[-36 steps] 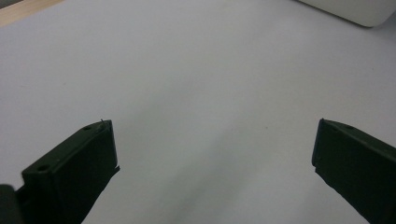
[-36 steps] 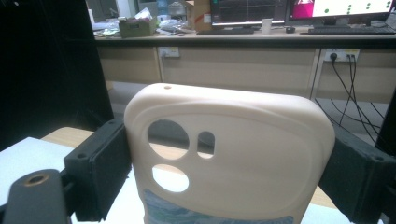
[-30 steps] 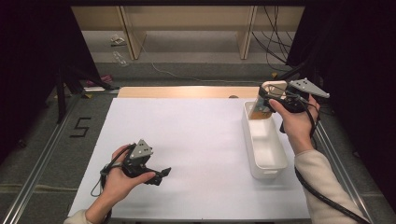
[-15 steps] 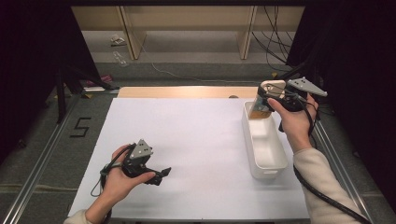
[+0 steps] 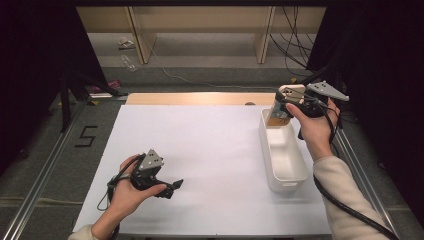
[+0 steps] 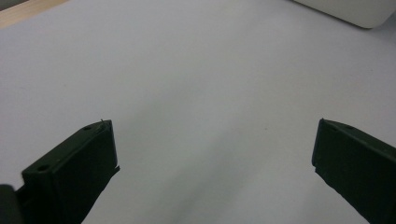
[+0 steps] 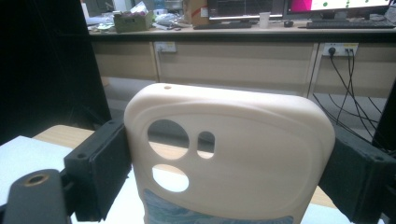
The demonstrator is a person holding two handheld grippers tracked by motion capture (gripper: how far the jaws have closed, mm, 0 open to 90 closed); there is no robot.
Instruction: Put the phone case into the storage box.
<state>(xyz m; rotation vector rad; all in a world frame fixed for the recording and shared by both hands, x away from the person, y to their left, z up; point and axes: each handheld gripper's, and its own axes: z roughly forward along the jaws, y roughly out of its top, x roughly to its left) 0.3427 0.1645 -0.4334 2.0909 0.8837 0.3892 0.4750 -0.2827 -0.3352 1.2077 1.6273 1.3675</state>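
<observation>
right gripper (image 5: 283, 106): clamped on the sides of a cream phone case (image 7: 229, 156) (camera holes up), above the far end of the white bin (image 5: 292, 172) | left gripper (image 5: 172, 186): jaws wide apart, nothing between, low over the near-left worktop (image 5: 210, 145)

The left hand (image 5: 131, 192) rests low near the table's (image 5: 215, 150) near left corner, and its left gripper (image 5: 172, 186) lies level, jaws wide apart with nothing between them. The right forearm reaches to the table's far right edge, where the right hand (image 5: 312, 125) holds the right gripper (image 5: 281, 107) raised, jaws pressed against both sides of a case (image 7: 229, 154).
</observation>
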